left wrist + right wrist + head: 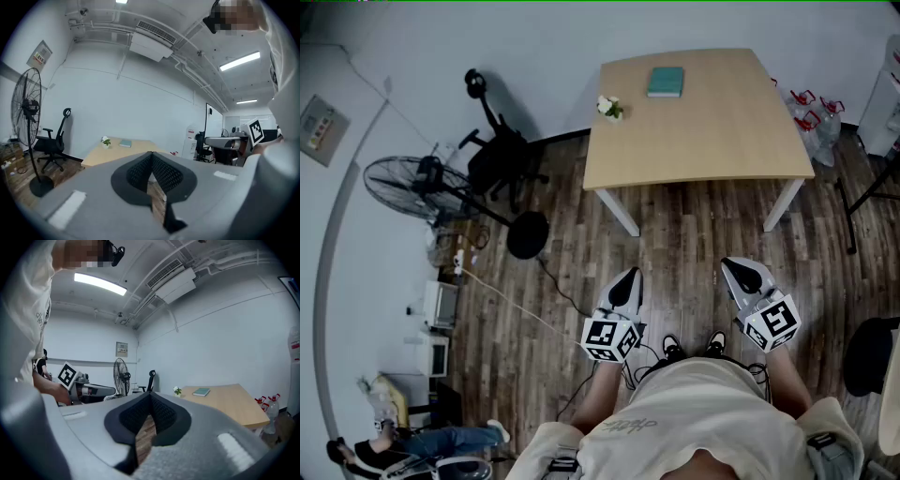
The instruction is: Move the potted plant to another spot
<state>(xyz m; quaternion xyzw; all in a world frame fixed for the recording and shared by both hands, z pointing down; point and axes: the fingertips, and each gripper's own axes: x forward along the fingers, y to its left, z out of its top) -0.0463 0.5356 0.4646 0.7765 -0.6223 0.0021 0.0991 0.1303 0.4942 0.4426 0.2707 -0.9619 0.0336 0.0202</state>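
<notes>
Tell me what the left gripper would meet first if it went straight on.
Probably the near edge of the table: the left gripper points toward it across the floor. Height is unclear, so it might meet the white leg instead.

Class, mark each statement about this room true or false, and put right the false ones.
1. The potted plant stands on the table, near its left edge in the head view. True.
2. The left hand-held gripper is shut on the potted plant. False: it is shut on nothing, well short of the table.
3. A green book lies on the table. True.
4. The fan stands on the table. False: it stands on the floor, left of the table.
5. The right hand-held gripper has its jaws wide apart. False: they are together, with nothing between them.
</notes>
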